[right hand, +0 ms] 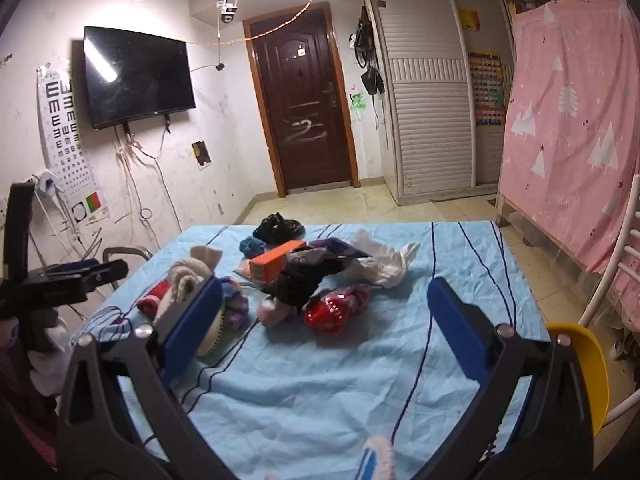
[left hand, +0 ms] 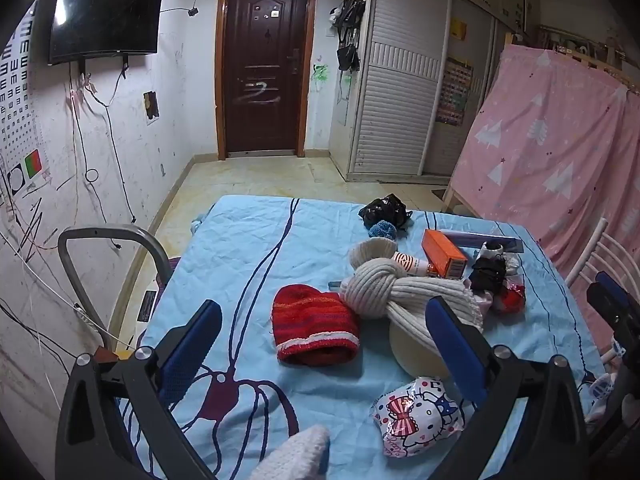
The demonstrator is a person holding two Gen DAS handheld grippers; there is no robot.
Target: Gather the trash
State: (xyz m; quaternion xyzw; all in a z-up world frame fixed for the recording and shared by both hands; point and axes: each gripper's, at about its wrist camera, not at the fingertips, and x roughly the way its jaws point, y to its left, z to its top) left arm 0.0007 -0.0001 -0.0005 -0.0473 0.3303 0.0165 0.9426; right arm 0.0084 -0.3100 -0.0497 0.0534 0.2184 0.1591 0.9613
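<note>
Several bits of likely trash lie mixed with clothing on the blue sheet: a crumpled white plastic bag toward the far middle, a shiny red wrapper nearer the front of the pile, an orange box behind the knotted white scarf, a black plastic bag at the far edge, and a cartoon-printed packet close to the near edge. A red knit hat lies beside the scarf and looks like clothing, not rubbish.

Both tools hang above the near part of the sheet with nothing between their blue pads. The left gripper has its jaws spread wide, and so does the right gripper.

This looks like the start, with a first piece yet to be chosen. The red wrapper sits almost centred ahead of the right gripper, so the next move probably calls for lowering onto it and pinching the foil alone, clear of the dark cloth touching it.
</note>
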